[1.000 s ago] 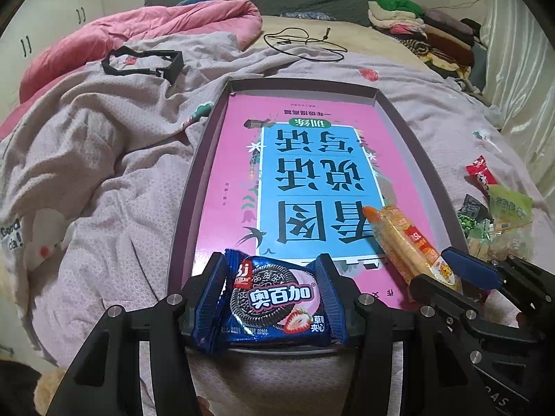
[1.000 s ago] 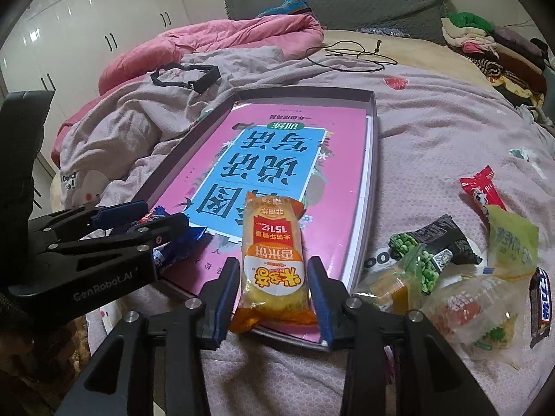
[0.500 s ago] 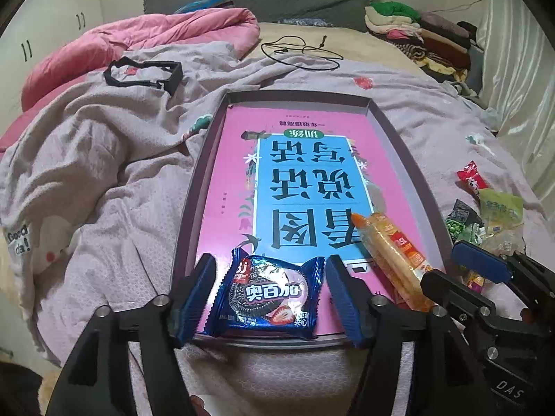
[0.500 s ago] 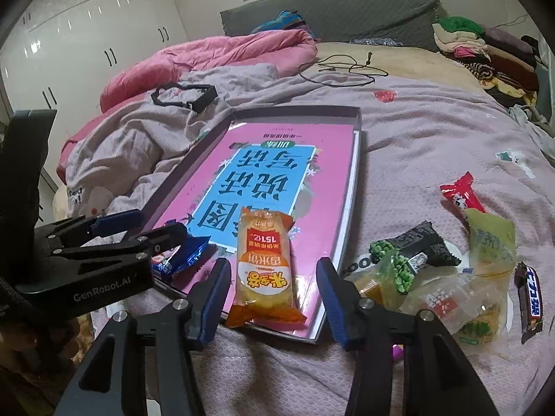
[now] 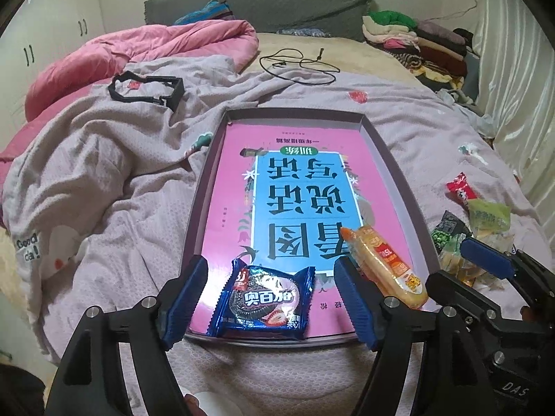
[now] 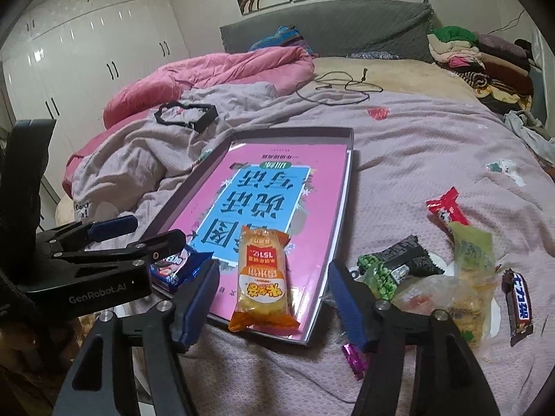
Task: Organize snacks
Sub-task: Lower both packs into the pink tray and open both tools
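Note:
A shallow grey tray (image 5: 388,159) lined with a pink and blue book cover lies on the bed. A blue Oreo packet (image 5: 263,303) lies at the tray's near edge, between the open fingers of my left gripper (image 5: 270,298), which does not touch it. An orange-yellow snack packet (image 6: 263,280) lies at the tray's near right corner, between the open fingers of my right gripper (image 6: 274,298). It also shows in the left wrist view (image 5: 381,265). Loose snacks (image 6: 433,274) lie on the bedspread to the right of the tray.
A Snickers bar (image 6: 518,306) and a red packet (image 6: 445,206) lie on the right of the bedspread. A black frame (image 5: 145,90) and a cable (image 5: 295,66) lie further back. A pink duvet (image 5: 138,55) and folded clothes (image 5: 416,38) are at the far end.
Both grippers have opened and let go of their packets, which now lie in the tray. Both grippers have drawn back and up from the tray.

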A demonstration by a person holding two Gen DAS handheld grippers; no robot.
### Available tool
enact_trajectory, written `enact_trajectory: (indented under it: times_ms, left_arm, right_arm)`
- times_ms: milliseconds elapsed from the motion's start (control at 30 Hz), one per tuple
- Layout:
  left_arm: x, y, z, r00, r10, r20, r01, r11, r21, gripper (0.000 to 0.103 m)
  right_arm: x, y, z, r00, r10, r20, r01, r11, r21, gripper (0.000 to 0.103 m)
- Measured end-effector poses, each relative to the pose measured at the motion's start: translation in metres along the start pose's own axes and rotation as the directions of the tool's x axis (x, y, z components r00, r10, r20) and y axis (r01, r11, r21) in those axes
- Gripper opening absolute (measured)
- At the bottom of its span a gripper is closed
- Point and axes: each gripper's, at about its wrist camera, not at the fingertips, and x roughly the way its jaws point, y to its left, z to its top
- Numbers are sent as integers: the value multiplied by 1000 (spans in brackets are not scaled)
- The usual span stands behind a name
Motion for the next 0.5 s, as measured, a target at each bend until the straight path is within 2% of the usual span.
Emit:
enact_trajectory:
  times_ms: [500]
  left_arm:
    - [-15,-4,6,999,-22,25,22,1000,-1,77]
  right_arm:
    - [-25,-7,3,998,-23,61,23,1000,-1,68]
